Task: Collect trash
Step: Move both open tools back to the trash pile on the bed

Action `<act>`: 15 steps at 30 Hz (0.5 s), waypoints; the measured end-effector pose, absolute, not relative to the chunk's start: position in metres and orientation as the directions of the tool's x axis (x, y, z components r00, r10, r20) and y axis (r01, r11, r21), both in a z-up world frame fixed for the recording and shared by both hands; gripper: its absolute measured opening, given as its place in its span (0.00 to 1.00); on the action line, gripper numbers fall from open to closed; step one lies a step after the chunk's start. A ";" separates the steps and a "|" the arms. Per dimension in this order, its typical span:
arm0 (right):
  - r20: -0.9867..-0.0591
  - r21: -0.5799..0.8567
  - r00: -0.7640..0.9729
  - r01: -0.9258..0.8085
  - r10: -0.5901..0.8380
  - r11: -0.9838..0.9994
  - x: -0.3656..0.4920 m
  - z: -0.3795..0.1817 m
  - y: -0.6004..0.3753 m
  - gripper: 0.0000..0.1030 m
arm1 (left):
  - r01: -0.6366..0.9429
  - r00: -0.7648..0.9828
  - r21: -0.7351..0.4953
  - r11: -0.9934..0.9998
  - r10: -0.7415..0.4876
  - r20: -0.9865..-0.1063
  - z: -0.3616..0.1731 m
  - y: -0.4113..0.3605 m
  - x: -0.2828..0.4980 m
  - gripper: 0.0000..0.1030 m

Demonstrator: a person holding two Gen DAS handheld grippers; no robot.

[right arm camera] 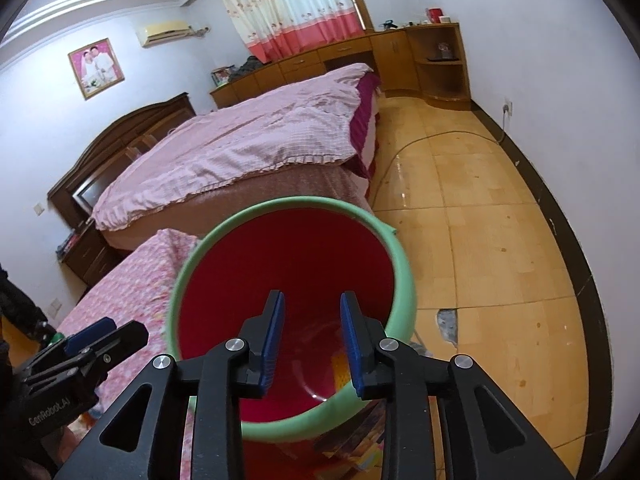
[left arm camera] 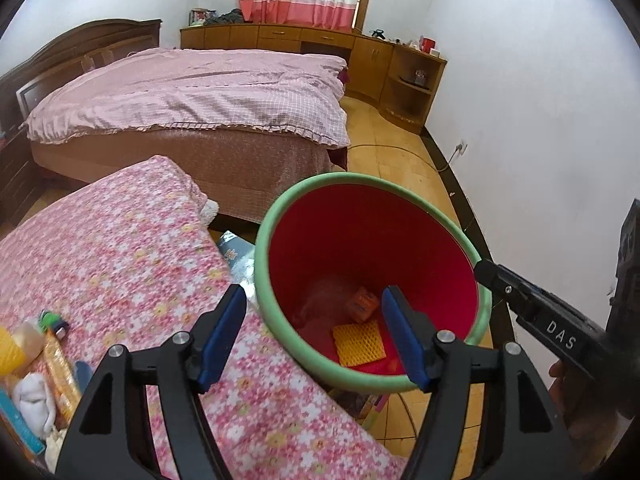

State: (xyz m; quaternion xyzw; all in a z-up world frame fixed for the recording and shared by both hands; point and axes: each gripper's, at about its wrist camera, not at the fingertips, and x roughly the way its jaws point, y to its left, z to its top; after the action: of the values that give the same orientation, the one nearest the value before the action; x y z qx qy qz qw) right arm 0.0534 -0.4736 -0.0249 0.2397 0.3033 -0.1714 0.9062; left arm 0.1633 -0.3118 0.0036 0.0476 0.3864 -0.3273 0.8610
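A red bin with a green rim (left arm camera: 280,216) stands by the pink floral table (left arm camera: 120,260). At its bottom lie a small orange box (left arm camera: 362,304) and a yellow mesh piece (left arm camera: 358,344). My left gripper (left arm camera: 314,300) hovers over the bin's near-left rim, open and empty. My right gripper (right arm camera: 312,300) hangs over the bin's mouth (right arm camera: 404,280), jaws a little apart with nothing between them. On the table's near-left corner sit a yellow cup (left arm camera: 10,350), an orange packet (left arm camera: 60,376), white tissue (left arm camera: 34,396) and a small green item (left arm camera: 50,320).
A large bed with a pink cover (left arm camera: 192,92) fills the space behind the table. Wooden cabinets (left arm camera: 380,60) line the far wall. A cable (right arm camera: 420,140) trails over the tiled floor (right arm camera: 480,240) right of the bin. Printed boxes (left arm camera: 236,256) lie beside the bin.
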 end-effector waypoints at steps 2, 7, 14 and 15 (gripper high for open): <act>-0.631 0.334 0.760 0.446 -0.154 0.831 0.051 -0.022 -0.467 0.29 | 0.594 0.486 -0.179 0.784 -0.527 -0.697 0.007 -0.305 0.162 0.68; -0.623 0.365 0.774 0.419 -0.116 0.832 0.046 -0.017 -0.453 0.30 | 0.568 0.511 -0.176 0.804 -0.512 -0.691 0.016 -0.282 0.153 0.68; -0.624 0.372 0.779 0.362 -0.059 0.855 0.043 -0.014 -0.422 0.31 | 0.506 0.552 -0.188 0.842 -0.483 -0.680 0.025 -0.241 0.145 0.68; -0.624 0.369 0.780 0.354 -0.053 0.860 0.042 -0.013 -0.417 0.31 | 0.498 0.554 -0.192 0.846 -0.480 -0.680 0.026 -0.235 0.145 0.68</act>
State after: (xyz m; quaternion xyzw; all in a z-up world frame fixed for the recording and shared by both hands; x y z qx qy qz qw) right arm 0.0424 -0.4168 -0.0130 0.2402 0.3127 -0.1114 0.9122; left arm 0.1446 -0.2346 0.0261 0.0113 0.3823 -0.2774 0.8813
